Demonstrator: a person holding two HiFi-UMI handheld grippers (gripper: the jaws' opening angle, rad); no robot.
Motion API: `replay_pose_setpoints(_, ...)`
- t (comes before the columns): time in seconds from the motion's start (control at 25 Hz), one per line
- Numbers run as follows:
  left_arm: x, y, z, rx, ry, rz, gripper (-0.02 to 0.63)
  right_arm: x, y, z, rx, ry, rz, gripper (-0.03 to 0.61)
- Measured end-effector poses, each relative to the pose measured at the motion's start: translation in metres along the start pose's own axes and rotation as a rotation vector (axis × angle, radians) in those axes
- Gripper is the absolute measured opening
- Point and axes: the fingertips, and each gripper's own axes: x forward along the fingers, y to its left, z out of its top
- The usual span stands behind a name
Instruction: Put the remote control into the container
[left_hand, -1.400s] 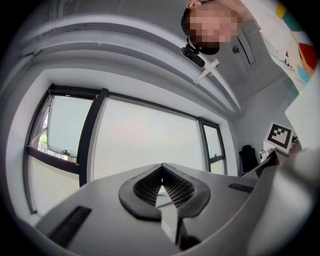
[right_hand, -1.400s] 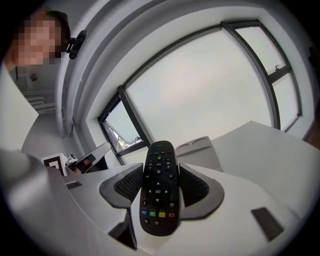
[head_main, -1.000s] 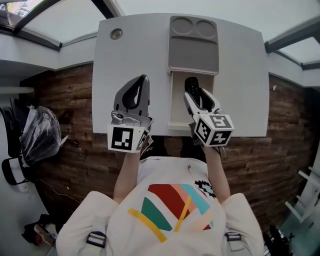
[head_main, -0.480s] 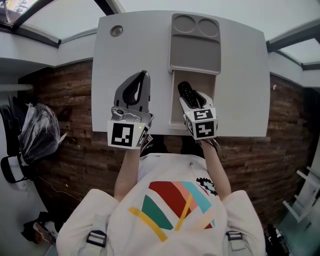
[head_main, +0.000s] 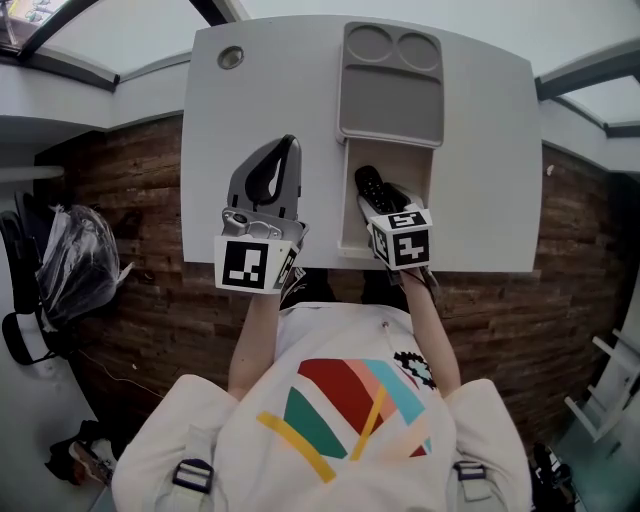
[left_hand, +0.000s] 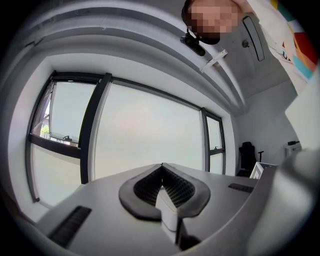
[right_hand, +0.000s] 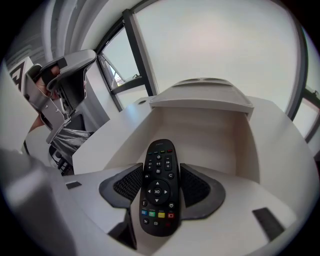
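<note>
A black remote control (right_hand: 158, 187) with coloured buttons lies between the pads of my right gripper (right_hand: 159, 186), which is shut on it. In the head view the remote control (head_main: 369, 187) points into the open white container (head_main: 349, 205), a long box set in the table, with my right gripper (head_main: 385, 205) low over it. My left gripper (head_main: 268, 180) hovers over the bare table to the left, jaws together and nothing in them; in the left gripper view its pads (left_hand: 172, 186) meet.
A grey tray-like lid (head_main: 391, 90) with two round recesses lies just beyond the container. A small round grommet (head_main: 231, 57) sits at the white table's (head_main: 480, 160) far left corner. A dark bag (head_main: 77, 265) lies on the floor at left.
My right gripper has come back toward the near end of the container and dropped lower with the remote. The left gripper has barely moved.
</note>
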Motion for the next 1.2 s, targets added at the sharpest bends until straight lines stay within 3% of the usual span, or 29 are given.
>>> replay_pose_setpoints(0.48,0.006,-0.004,0.005,-0.002,-0.012,-0.013,0.008,0.003,0.003,0.001,0.048,-0.012,-0.025,0.235)
replay_pose_setpoints(0.56,0.005,-0.006,0.007,-0.001,-0.013,-0.014,0.008,0.003,0.003,0.002,0.048,-0.015,-0.027,0.253)
replay_pose_setpoints(0.68,0.004,-0.008,0.012,0.009,-0.021,-0.02,0.008,0.004,0.004,0.003,0.048,-0.016,-0.026,0.334)
replay_pose_setpoints(0.96,0.0,-0.012,0.031,0.033,-0.065,-0.022,0.008,-0.009,0.004,0.015,0.087,-0.069,0.005,0.351)
replay_pose_setpoints(1.08,-0.002,-0.012,0.039,0.038,-0.084,-0.012,0.008,-0.025,0.001,0.03,0.1,-0.134,0.014,0.351)
replay_pose_setpoints(1.2,-0.004,-0.012,0.049,0.044,-0.11,-0.003,0.008,-0.053,0.001,0.056,0.075,-0.261,0.046,0.35)
